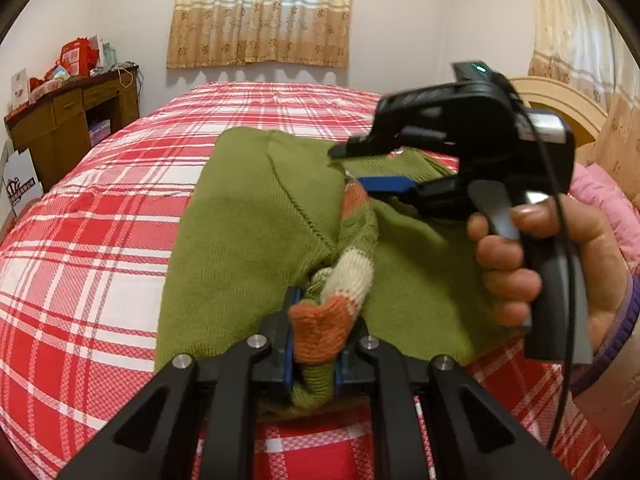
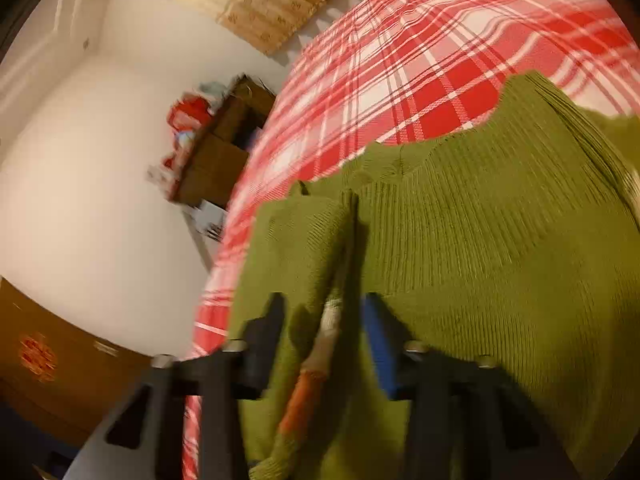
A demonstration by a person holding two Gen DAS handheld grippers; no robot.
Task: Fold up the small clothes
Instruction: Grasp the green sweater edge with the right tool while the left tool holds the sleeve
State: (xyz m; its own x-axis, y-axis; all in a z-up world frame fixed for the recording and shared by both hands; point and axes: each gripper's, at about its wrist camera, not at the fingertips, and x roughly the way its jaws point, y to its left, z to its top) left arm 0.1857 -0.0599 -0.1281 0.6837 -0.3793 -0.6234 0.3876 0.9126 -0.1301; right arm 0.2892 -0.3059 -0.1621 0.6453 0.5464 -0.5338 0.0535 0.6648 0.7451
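Observation:
A small olive-green knit sweater (image 1: 256, 216) lies on the red plaid bed (image 1: 100, 240). Its sleeve, striped green, cream and orange, lies along the body. My left gripper (image 1: 314, 344) is shut on the sleeve's orange cuff (image 1: 320, 332) at the near edge. My right gripper (image 1: 360, 168), held by a hand, hovers over the sweater's far right part with its jaws apart. In the right wrist view the right gripper (image 2: 324, 320) is open, its fingers straddling a green fold and the striped sleeve (image 2: 320, 352) of the sweater (image 2: 500, 220). That view is blurred.
A brown wooden desk (image 1: 68, 120) with red packages stands at the far left wall. A curtained window (image 1: 264, 12) is behind the bed. A wooden headboard (image 1: 560, 100) and pink bedding (image 1: 604, 204) are at the right.

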